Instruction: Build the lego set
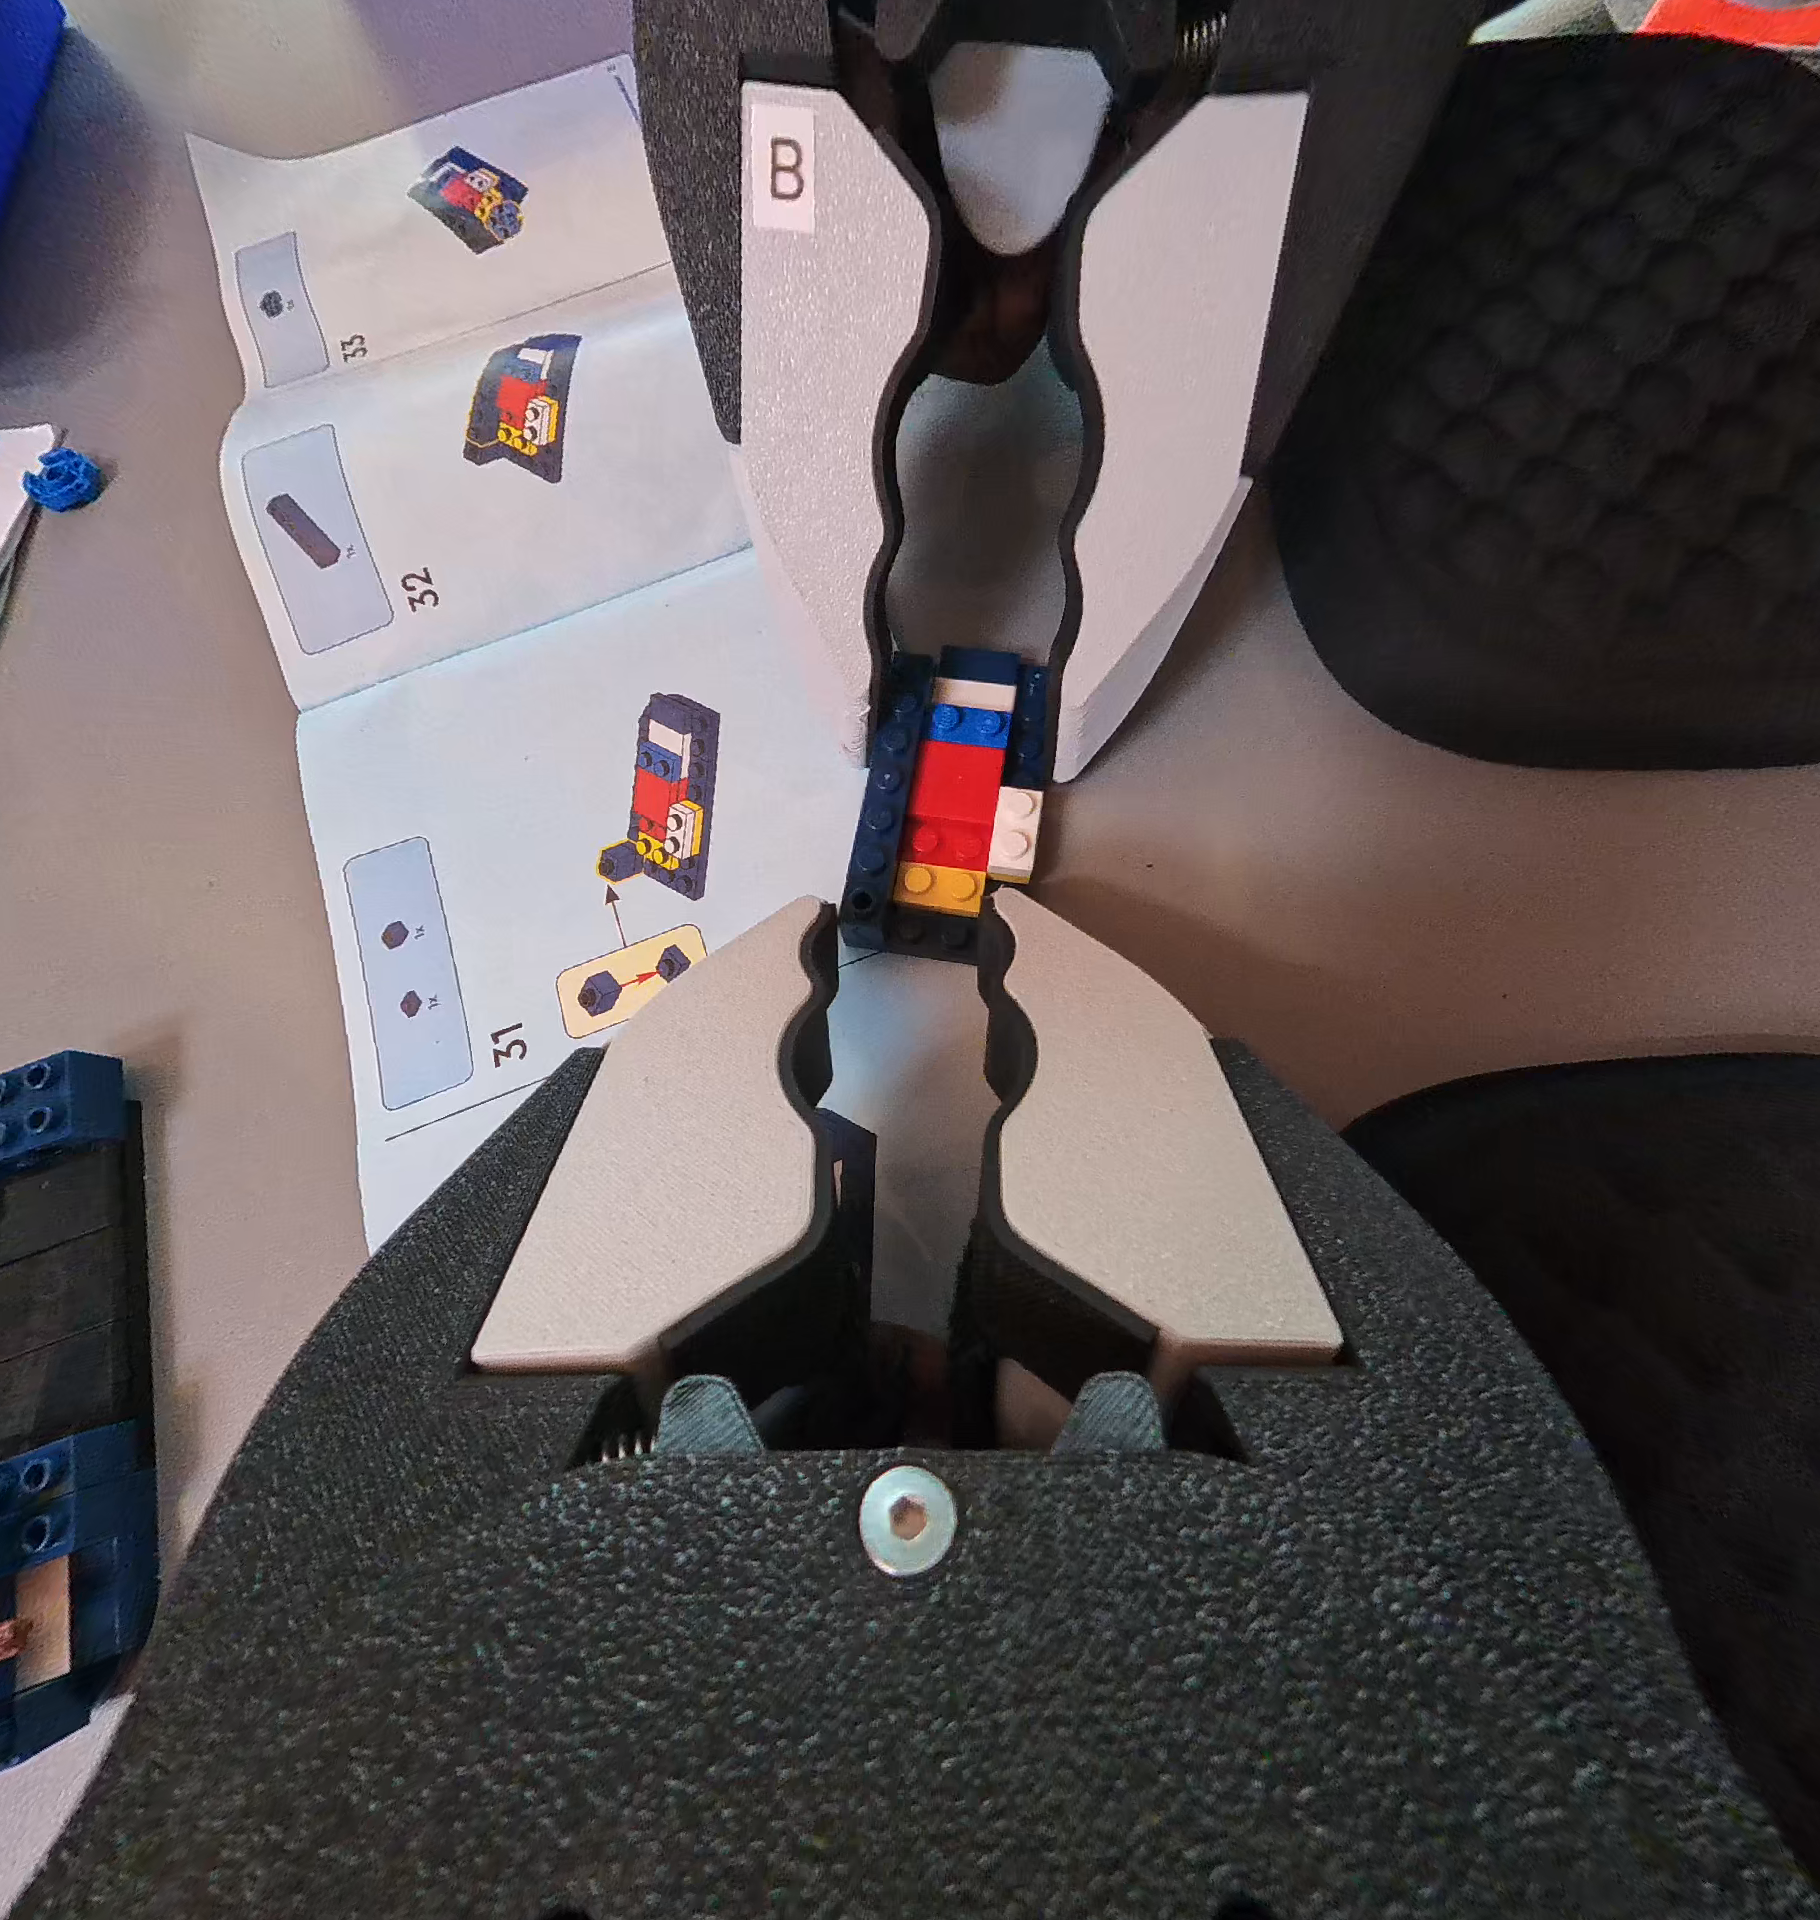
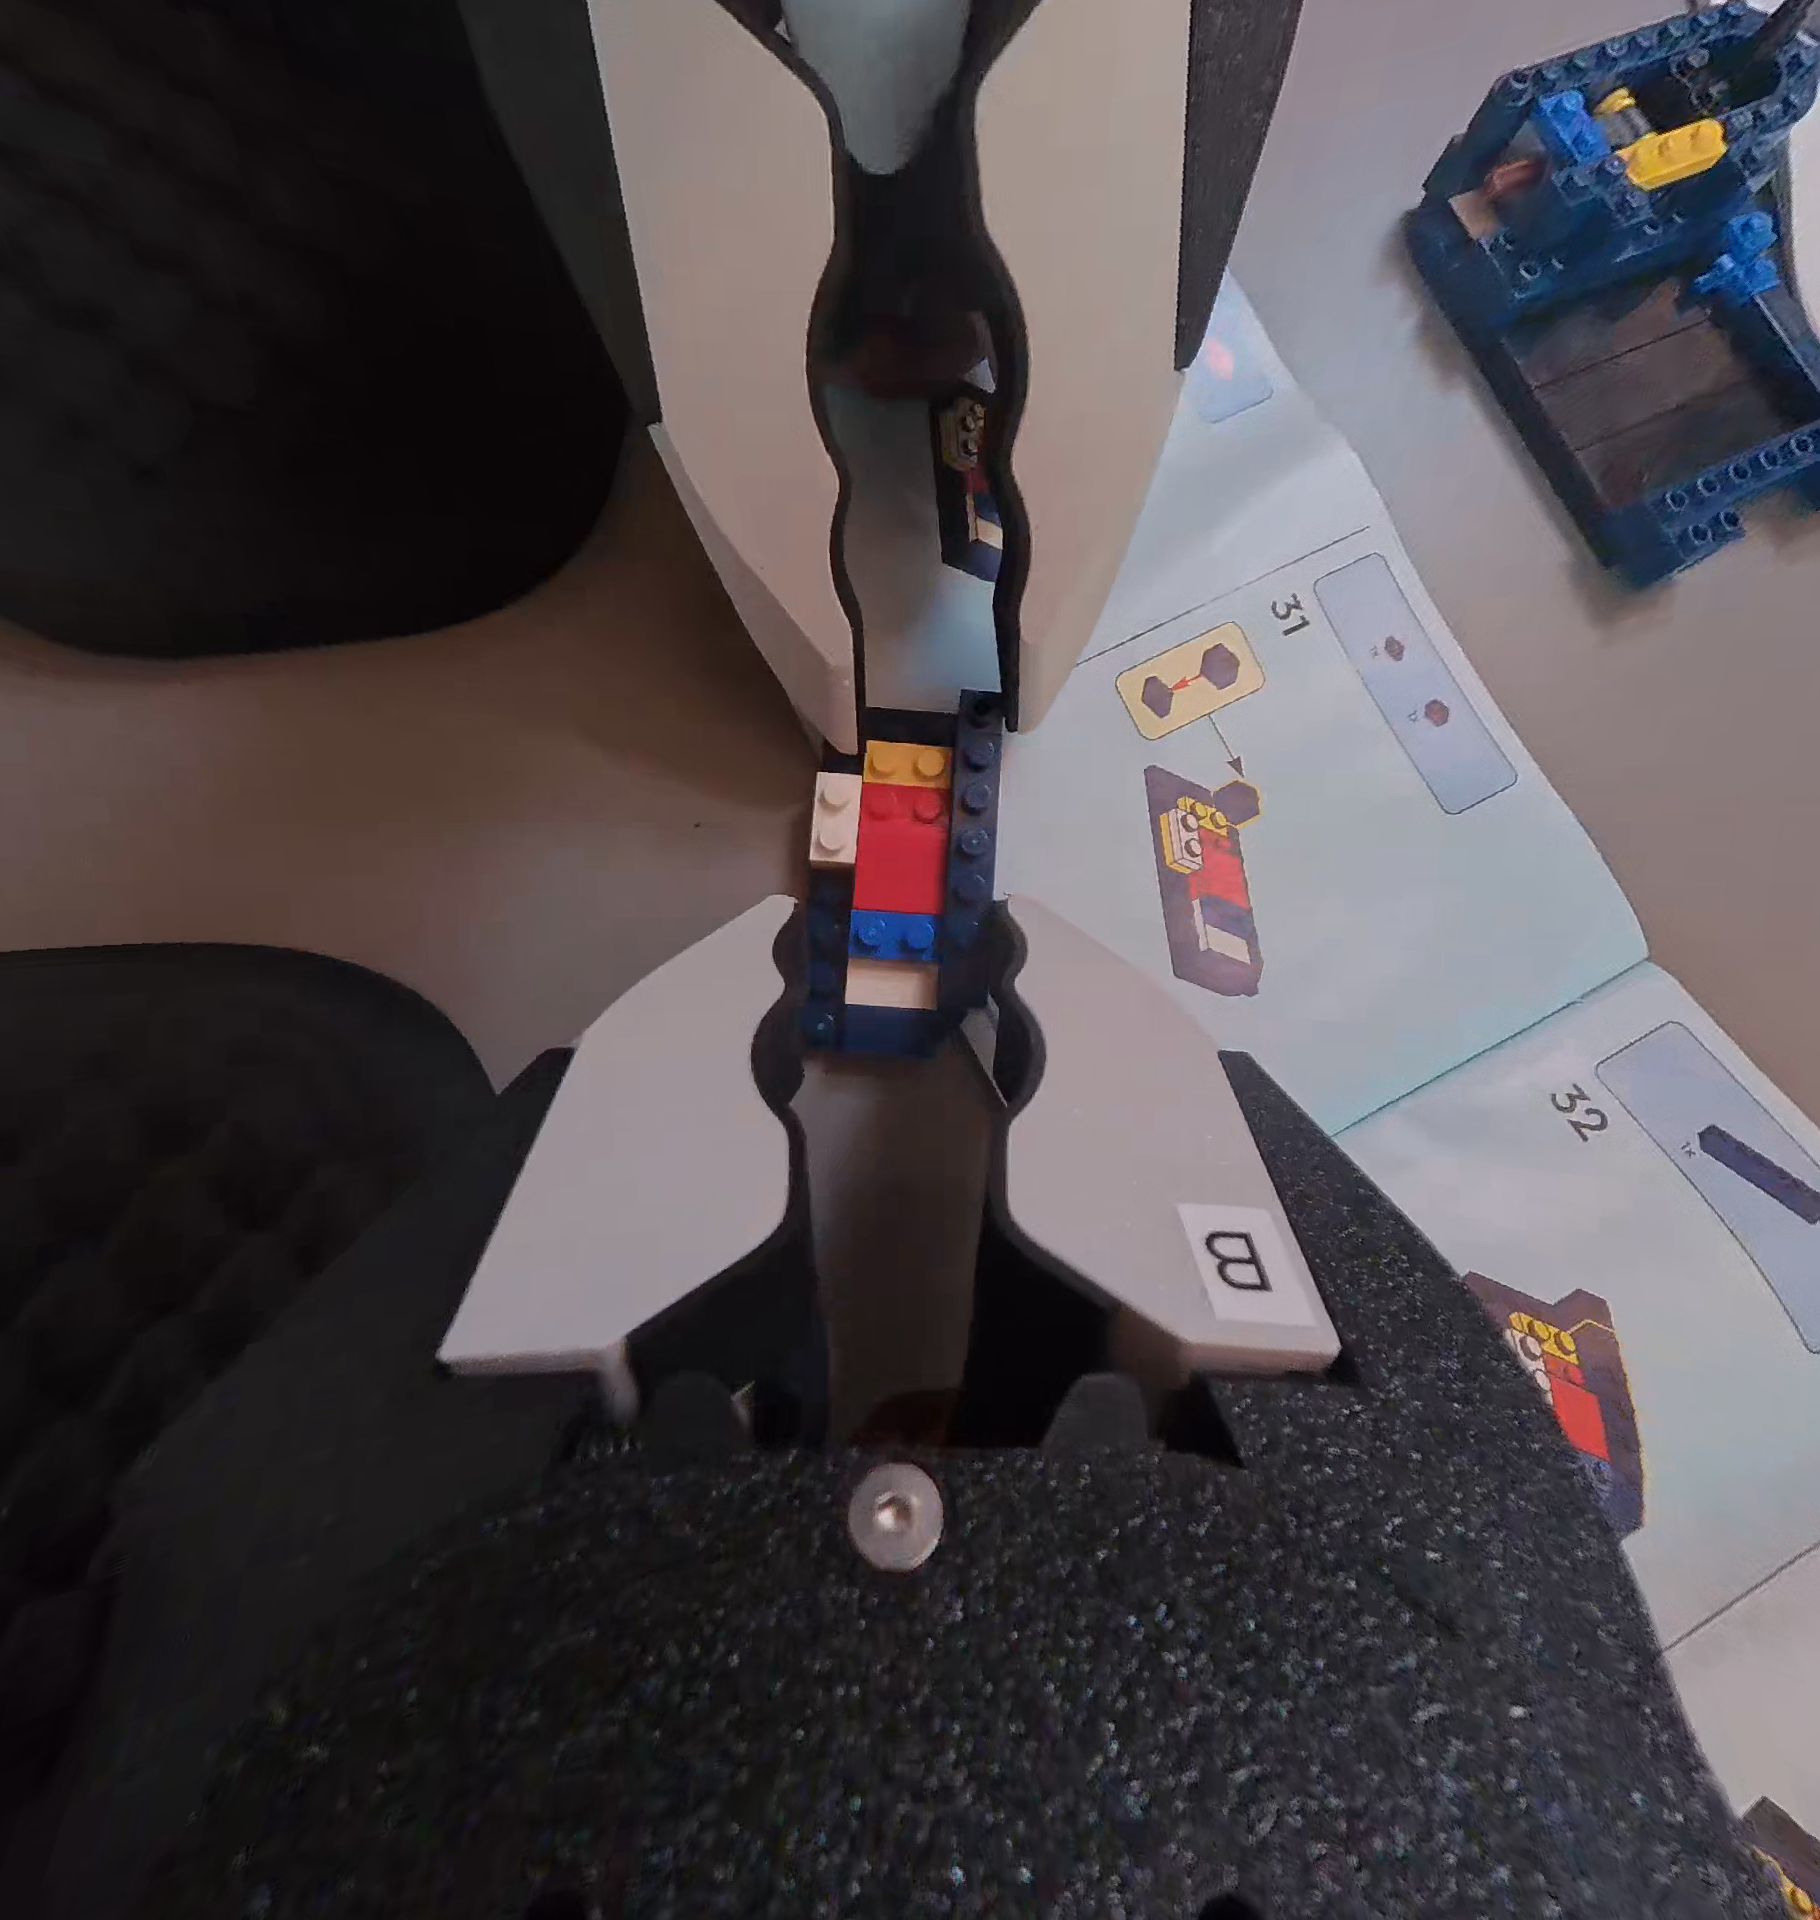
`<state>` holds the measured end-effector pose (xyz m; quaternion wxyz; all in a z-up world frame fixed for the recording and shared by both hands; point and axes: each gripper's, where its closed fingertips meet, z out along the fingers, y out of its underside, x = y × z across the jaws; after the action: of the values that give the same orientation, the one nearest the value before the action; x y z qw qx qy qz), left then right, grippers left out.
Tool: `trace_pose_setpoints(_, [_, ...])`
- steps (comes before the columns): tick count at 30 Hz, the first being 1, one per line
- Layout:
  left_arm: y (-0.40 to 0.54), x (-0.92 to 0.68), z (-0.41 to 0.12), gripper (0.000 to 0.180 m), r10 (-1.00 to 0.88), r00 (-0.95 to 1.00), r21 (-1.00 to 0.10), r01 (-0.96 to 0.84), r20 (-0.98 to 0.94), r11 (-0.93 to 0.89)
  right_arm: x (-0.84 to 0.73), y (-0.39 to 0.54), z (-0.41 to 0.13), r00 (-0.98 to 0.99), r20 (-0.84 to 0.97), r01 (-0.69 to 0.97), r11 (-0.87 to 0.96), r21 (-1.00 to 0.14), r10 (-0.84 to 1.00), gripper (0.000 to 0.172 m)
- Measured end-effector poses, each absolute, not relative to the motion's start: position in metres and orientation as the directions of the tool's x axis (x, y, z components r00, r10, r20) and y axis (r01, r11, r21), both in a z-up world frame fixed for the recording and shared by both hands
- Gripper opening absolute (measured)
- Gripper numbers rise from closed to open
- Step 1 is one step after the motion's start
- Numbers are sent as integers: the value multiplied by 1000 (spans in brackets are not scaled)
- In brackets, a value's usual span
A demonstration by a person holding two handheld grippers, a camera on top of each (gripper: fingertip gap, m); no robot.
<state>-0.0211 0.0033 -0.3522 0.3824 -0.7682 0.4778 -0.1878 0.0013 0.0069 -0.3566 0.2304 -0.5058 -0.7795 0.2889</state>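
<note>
While the two grippers face each other over the tan table (image 1: 1301, 935), a small brick assembly (image 1: 947, 800) (dark blue frame with white, blue, red and yellow bricks and a white plate on one side) spans the space between them, above the edge of an open instruction booklet (image 1: 490, 644). The left gripper (image 1: 911, 925) has its fingers set narrow at the yellow end; its dark pads seem to meet the assembly's corners, though that end is partly hidden behind the fingertips. The right gripper (image 2: 901, 977) stands somewhat wider around the blue-and-white end, and its pads look pressed on both dark blue sides; the contact on its right side is shadowed and hard to read. Whether the assembly rests on the table or hangs clear cannot be told. A larger blue brick build (image 2: 1654, 312) sits well apart, cut off at the frame edge. Dark quilted cushions (image 1: 1612, 416) fill the other side, their outlines cropped.
</note>
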Motion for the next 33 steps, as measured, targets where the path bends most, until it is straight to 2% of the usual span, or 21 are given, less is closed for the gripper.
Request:
trace_pose_setpoints(5, [6,-22,-341,46,-870,491,-811,-529,-52,-250,0,7,-335,-432,61,592,334,-734,900,25])
trace_pose_setpoints(8, [9,-29,-314,43,-855,516,-896,-353,53,-269,2,14,-331,-459,25,613,337,-715,888,25])
trace_pose_setpoints(10, [12,-40,-311,43,-837,541,-899,-320,84,-298,0,25,-339,-460,55,628,368,-686,886,25])
trace_pose_setpoints(14, [11,-52,-340,37,-837,547,-813,-498,-24,-302,-5,32,-352,-514,47,617,408,-673,856,26])
trace_pose_setpoints(16, [10,-51,-354,33,-843,533,-756,-579,-68,-306,-8,36,-351,-507,27,622,388,-680,861,38])
trace_pose_setpoints(18, [9,-48,-355,27,-847,524,-748,-598,-92,-289,-7,42,-347,-484,5,625,350,-698,875,45])
trace_pose_setpoints(21, [7,-48,-356,23,-852,517,-747,-596,-78,-293,4,41,-344,-478,-44,630,307,-713,877,47])
trace_pose_setpoints(24, [7,-48,-356,23,-852,518,-747,-595,-76,-295,12,41,-349,-466,-17,620,313,-719,885,47])
trace_pose_setpoints(25, [7,-48,-355,25,-854,513,-748,-600,-88,-284,13,39,-350,-470,-4,604,318,-731,883,46])
trace_pose_setpoints(27, [10,-45,-350,39,-847,517,-763,-594,-121,-254,12,36,-352,-472,29,569,329,-753,881,45])
trace_pose_setpoints(29, [13,-41,-345,46,-839,521,-772,-595,-160,-222,11,39,-356,-462,74,559,354,-749,884,36])
trace_pose_setpoints(33, [12,-25,-331,47,-838,460,-788,-613,-293,-61,8,37,-355,-470,104,536,376,-756,877,33])
